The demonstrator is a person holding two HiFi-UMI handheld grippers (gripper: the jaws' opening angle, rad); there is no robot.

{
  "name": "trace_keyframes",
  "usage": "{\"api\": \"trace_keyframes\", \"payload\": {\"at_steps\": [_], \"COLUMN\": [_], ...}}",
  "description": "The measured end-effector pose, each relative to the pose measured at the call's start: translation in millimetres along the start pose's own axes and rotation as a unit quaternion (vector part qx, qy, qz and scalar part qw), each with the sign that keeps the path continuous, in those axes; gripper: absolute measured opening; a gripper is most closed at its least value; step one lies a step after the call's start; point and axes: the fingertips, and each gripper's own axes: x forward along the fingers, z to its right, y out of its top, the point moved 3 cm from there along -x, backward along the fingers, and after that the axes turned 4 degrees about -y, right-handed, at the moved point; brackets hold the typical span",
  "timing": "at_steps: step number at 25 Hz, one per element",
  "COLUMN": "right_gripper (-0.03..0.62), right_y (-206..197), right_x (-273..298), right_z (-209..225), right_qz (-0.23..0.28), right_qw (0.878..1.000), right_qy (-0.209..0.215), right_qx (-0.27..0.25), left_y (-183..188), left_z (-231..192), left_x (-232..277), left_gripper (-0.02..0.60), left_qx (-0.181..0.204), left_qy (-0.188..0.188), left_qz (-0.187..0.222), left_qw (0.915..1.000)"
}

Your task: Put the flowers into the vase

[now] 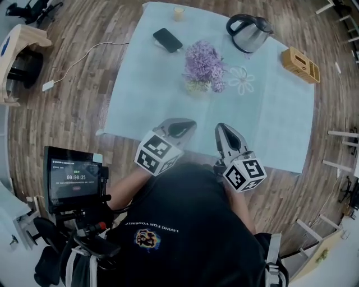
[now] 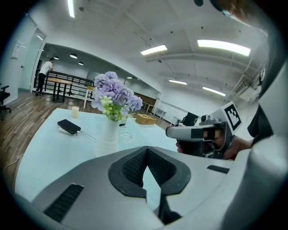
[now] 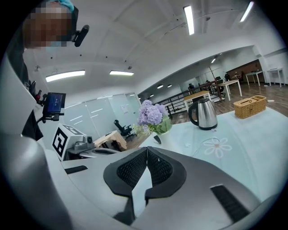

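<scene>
The left gripper's [image 2: 146, 149] black, finely ribbed rubber pads were pressed together at their tips with nothing between them, set in a smooth grey plastic shell. The right gripper's [image 3: 146, 149] matching pads were likewise closed tip to tip and empty. Both grippers hung side by side over the near edge of the table, well apart from the task's things.

Beyond them, near the middle of the table, the bunch of soft lilac flowers with small green leaves [image 1: 205, 60] stood upright in the slim white vase [image 2: 110, 132]. Just beside the vase lay a flat white flower-shaped outline [image 1: 241, 80]; whether it was wire or print could not be told. Farther off sat a rounded brushed-steel kettle with a black handle [image 1: 248, 32], a flat black rectangular phone [image 1: 168, 40], a small cream candle [image 1: 178, 12] at the far edge, and a tan slatted rectangular box [image 1: 300, 64] at the right edge.

A smooth pale blue cloth [image 1: 140, 106] covered the table, which stood on a brown wood-plank floor [image 1: 78, 84]. A black monitor on a stand [image 1: 73, 179] stood beside the person's left. The room was an open office with a white ceiling, long strip lights, dark railings and desks, and a distant person [image 2: 45, 72] standing at one of the desks.
</scene>
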Motion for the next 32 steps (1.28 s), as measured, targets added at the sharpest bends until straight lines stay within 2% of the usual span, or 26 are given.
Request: {"api": "trace_keyframes", "payload": {"at_steps": [5, 10, 18, 21, 26, 32], "right_gripper": [0.02, 0.02, 0.02, 0.02, 0.02, 0.02], "right_y": [-3.2, -10.9, -59.5, -71.5, -77.9, -100.8], "right_x": [-41.1, -76.0, -176.9, -198.7, -205.6, -268.9], "right_z": [36.1, 46.5, 60.9, 66.7, 72.1, 73.3], "right_qz": [-0.005, -0.002, 0.017, 0.016, 0.002, 0.001], "right_qw": [1.0, 1.0, 1.0, 0.999, 0.999, 1.0], "right_qy": [-0.022, -0.016, -0.006, -0.01, -0.014, 0.008], "right_qx": [0.012, 0.018, 0.021, 0.026, 0.03, 0.012], "left_y": [1.5, -5.6, -58.6, -68.5, -74.5, -105.5], "left_z": [41.5, 79.5, 174.9, 192.4, 195.9, 264.8], "left_x": [28.1, 38.9, 51.3, 54.5, 52.7, 50.6], "left_gripper": [0.009, 0.009, 0.009, 0.009, 0.009, 0.009], "left_qx": [0.007, 0.009, 0.013, 0.015, 0.004, -0.003], "left_qy": [-0.012, -0.017, -0.019, -0.02, -0.011, 0.006], "left_qz": [-0.002, 0.004, 0.006, 0.003, 0.003, 0.023], "left_qw": [0.9999, 0.9998, 0.9997, 0.9997, 0.9999, 0.9997]}}
